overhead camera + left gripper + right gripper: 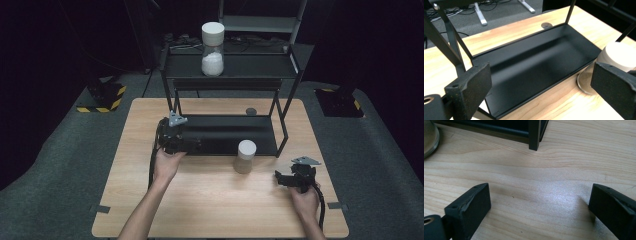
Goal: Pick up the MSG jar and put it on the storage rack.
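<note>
A black two-tier rack stands on the wooden table. On its upper shelf is a clear jar with a white lid and white contents. A second white-lidded jar stands on the table just in front of the lower shelf. My left gripper is open at the lower shelf's front left corner, pointing along it. In the left gripper view the shelf tray lies between the jaws and the jar sits beside the right pad. My right gripper is open and empty, low over bare wood to the right of that jar.
A small dark round disc sits in the table behind the rack. In the right gripper view the rack's front right leg stands ahead and the jar's base is at the far left. Grey floor surrounds the table.
</note>
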A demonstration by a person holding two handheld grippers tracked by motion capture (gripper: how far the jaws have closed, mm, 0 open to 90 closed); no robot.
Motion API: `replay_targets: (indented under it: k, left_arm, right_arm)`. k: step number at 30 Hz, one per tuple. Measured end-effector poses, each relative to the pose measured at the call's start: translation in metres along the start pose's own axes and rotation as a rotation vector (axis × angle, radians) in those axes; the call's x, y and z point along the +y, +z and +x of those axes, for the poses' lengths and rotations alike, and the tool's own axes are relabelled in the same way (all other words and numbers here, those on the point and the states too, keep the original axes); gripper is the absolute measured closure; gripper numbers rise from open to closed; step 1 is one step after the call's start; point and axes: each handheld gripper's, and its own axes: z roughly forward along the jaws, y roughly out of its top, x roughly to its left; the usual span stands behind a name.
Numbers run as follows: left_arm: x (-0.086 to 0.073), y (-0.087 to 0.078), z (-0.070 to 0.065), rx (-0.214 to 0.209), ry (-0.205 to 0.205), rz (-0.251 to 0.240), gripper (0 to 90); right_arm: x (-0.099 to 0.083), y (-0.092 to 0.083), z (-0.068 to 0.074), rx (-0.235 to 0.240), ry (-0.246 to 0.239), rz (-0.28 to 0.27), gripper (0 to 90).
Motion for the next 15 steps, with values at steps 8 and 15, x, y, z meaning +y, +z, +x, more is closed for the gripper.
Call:
replay_targets:
  k: [8,15]
  left_arm:
    - [-0.030,0.011,0.002,0.009,-0.014,0.019,3.4]
    - [-0.047,0.017,0.007,0.007,-0.045,0.035,3.3]
  right_arm:
    - [0.000,0.000,0.000,-0.001,0.000,0.000,3.3]
    - [0.000,0.000,0.000,-0.001,0.001,0.000,3.3]
